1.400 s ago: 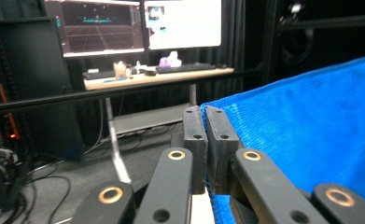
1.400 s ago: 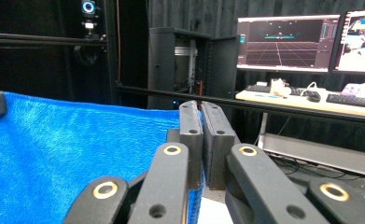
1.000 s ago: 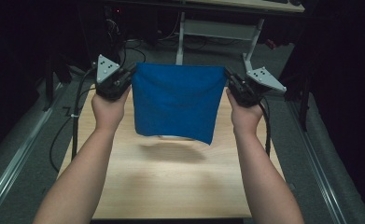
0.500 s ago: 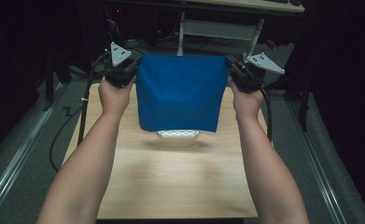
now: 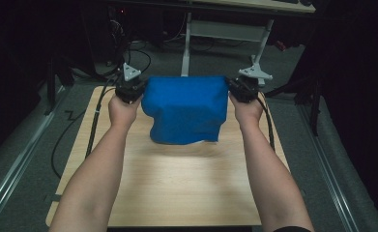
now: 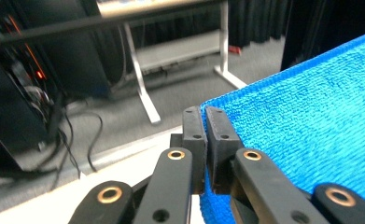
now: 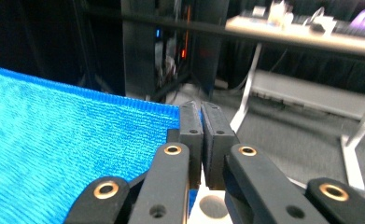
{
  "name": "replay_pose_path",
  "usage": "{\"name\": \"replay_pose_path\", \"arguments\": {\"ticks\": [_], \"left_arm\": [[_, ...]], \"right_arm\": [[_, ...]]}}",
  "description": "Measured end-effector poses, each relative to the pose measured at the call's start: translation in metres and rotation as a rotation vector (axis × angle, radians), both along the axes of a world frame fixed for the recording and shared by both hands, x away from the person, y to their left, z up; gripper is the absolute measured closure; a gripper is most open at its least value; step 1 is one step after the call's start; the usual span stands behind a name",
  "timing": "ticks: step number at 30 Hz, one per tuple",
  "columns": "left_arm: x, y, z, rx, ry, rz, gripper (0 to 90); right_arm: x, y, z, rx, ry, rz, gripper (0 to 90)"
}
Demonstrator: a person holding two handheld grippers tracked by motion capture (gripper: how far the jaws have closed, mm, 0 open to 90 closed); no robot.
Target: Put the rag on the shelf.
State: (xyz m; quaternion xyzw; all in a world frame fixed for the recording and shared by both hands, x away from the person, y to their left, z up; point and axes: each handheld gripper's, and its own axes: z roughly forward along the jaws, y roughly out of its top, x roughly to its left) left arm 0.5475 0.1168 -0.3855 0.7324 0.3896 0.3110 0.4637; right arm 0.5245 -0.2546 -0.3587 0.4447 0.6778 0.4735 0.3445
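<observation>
A blue towel hangs stretched between my two grippers over the far half of the wooden table, its lower edge resting on the tabletop. My left gripper is shut on the towel's left top corner; in the left gripper view its jaws pinch the blue towel edge. My right gripper is shut on the right top corner, and the right gripper view has the jaws closed at the edge of the towel.
Beyond the table's far edge stand a white-legged desk and dark equipment with cables on the grey floor. The near half of the tabletop is bare wood. Gripper cables run along the table's left and right sides.
Both hands moved forward and down with the towel. Its lower edge, which hung above the table, now touches the tabletop and bunches slightly.
</observation>
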Motion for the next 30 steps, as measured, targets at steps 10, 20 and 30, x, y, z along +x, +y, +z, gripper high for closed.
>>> {"name": "replay_pose_path", "arguments": {"ticks": [10, 20, 30], "left_arm": [[-0.009, 0.003, -0.041, -0.013, 0.078, -0.021, 87.6], [-0.028, 0.0, -0.07, -0.028, 0.132, -0.058, 87.6], [-0.039, -0.005, -0.089, -0.049, 0.151, -0.087, 87.7]], "right_arm": [[-0.005, 0.001, -0.048, 0.005, 0.083, 0.018, 88.8], [-0.02, -0.002, -0.078, 0.053, 0.134, 0.019, 88.7], [-0.032, 0.002, -0.101, 0.046, 0.186, 0.036, 88.7]]}}
